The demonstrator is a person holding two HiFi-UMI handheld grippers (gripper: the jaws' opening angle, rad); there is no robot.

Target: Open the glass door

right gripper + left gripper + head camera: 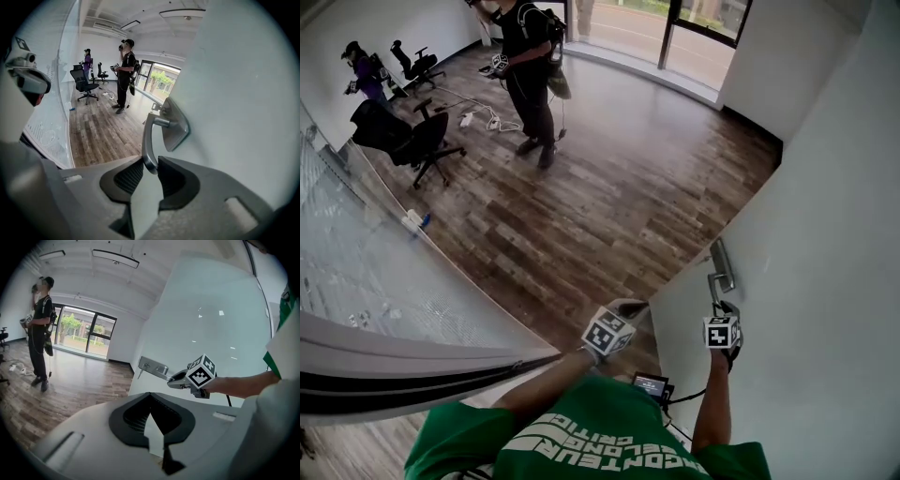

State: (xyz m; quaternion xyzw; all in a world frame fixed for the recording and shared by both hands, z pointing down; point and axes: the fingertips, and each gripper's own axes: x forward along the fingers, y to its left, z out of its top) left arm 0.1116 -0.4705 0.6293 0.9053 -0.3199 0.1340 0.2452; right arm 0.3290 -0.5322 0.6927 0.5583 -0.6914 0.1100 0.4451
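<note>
Brown wood planks floor a bright, white-walled room, and the one glass door fills its right side as a pale, frosted, smooth pane. On the pane sits a single lever handle of brushed grey metal, a slim curved bar on a rectangular plate. The right tool pinches the free end of that bar, with one black ribbed pad on each side. The left tool hovers just beside the door's edge, left of the handle, its pads spread and nothing between them. Each of the two tools bears one cube of black-and-white square markers. Below them show the holder's green shirt with white lettering and a small dark device with a lit screen. Along the left runs a large glass wall panel, marked and cloudy. Well beyond, two people stand: one in black mid-floor, one in purple by the far wall. Two black office chairs on castors stand near them, with white cables lying between. Tall dark-framed windows close the far end
</note>
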